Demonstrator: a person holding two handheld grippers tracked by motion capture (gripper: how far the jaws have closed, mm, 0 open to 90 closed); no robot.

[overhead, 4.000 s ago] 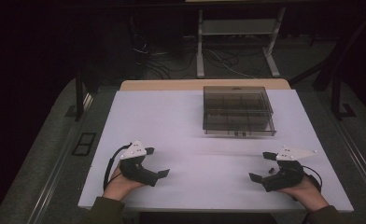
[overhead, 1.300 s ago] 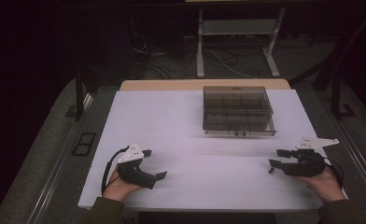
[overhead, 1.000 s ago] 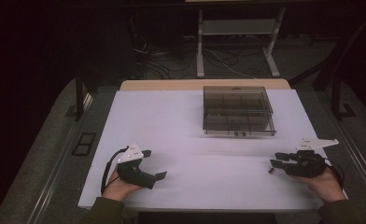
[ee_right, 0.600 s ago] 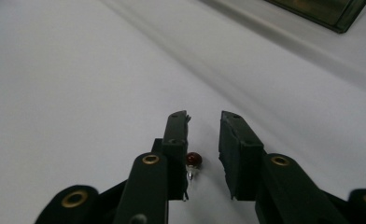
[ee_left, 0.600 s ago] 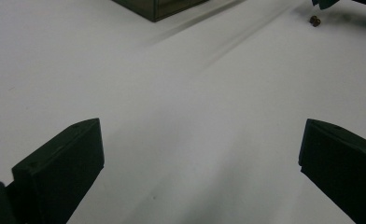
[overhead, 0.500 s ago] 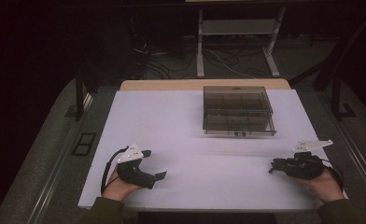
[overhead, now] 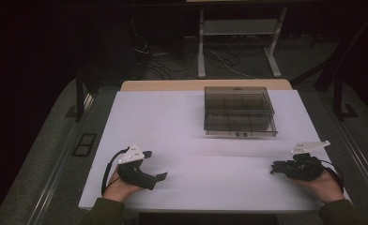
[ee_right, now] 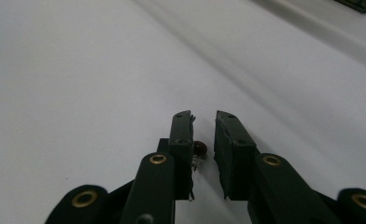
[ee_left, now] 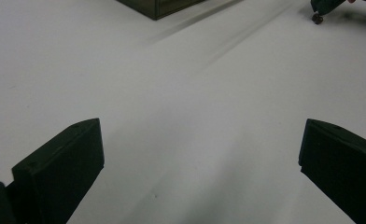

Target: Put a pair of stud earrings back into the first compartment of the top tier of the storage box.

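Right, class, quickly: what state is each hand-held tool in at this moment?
Left black two-jaw tool: open wide, holding nothing, above the white table.
Right black two-jaw tool: nearly shut, narrow gap; whether it grips the small brown thing cannot be told.

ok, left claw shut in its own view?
No: in the left gripper view the left claw stands wide open, its two black jaws far apart at the frame's edges with bare white table between them.

Compartment box (overhead: pixel 239 111) far on table (overhead: pixel 172 122)
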